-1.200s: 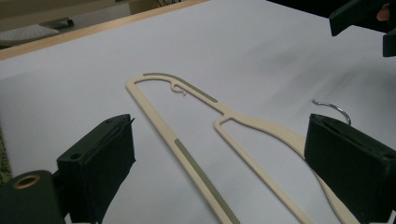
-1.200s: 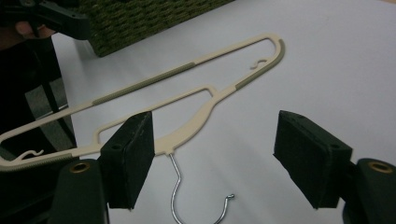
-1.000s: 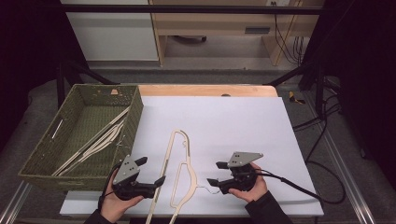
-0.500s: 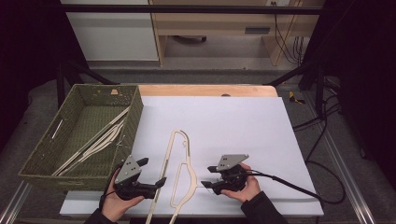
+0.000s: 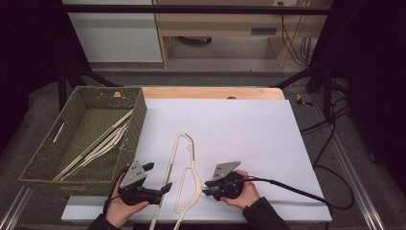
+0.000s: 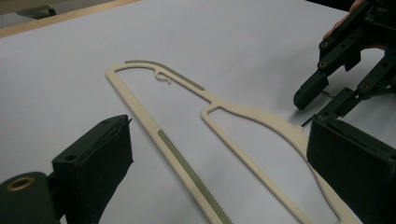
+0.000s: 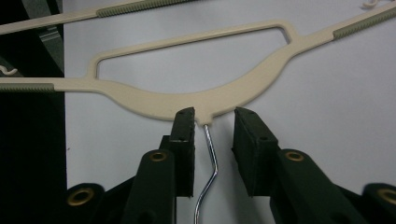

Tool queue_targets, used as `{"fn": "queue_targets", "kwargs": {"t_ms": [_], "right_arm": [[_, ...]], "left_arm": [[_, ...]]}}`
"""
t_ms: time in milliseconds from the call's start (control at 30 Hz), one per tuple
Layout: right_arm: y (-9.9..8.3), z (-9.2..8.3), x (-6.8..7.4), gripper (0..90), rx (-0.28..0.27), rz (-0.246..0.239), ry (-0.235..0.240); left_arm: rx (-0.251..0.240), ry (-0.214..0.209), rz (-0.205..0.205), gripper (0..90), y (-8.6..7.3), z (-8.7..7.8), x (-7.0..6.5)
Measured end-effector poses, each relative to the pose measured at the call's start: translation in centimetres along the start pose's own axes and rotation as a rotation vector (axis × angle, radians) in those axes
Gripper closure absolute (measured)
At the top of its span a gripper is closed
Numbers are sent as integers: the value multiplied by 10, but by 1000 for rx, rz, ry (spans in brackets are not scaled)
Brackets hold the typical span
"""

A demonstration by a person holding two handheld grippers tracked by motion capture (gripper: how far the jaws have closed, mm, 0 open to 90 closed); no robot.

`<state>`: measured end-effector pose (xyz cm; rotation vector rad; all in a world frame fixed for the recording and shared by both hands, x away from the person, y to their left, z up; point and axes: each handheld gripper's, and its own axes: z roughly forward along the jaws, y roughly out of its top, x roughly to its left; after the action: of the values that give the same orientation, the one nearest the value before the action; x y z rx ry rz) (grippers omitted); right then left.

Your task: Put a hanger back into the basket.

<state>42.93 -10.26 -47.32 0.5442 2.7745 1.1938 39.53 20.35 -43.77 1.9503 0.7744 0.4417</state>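
The cream plastic clothes hanger [image 5: 184,179] lies flat between both tools; its metal hook [image 7: 208,163] sits untouched between the closing right tool [image 5: 207,188]; the left tool [image 5: 159,178] gapes open.

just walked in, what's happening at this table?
A person is working on a cream hanger lying flat on the white table with a handheld gripper in each hand. The right gripper has its jaws either side of the hanger's metal hook; they have just been closing, but the pads don't touch the hook yet. The left gripper straddles the hanger's lower end, jaws wide open. More hangers lie in the green basket at left.
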Motion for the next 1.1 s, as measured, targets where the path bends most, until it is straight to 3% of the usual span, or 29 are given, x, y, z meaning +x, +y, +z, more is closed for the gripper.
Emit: {"fn": "queue_targets", "kwargs": {"t_ms": [167, 433, 633, 833, 1100], "right_arm": [[-2, 3, 0, 784, 19, -9, 11], [-4, 4, 3, 882, 29, -51, -17], [-3, 4, 0, 890, 35, -52, 11], [1, -2, -2, 893, 26, -35, 35], [11, -15, 3, 894, 25, -33, 31]], "left_arm": [[4, -3, 0, 68, 0, 1, -1], [10, -8, 7, 68, -1, 2, -4], [23, -24, 13, 70, -1, 6, -8], [53, -68, 23, 100, 2, 14, -20], [153, -143, 40, 145, 1, 36, -47]]}}
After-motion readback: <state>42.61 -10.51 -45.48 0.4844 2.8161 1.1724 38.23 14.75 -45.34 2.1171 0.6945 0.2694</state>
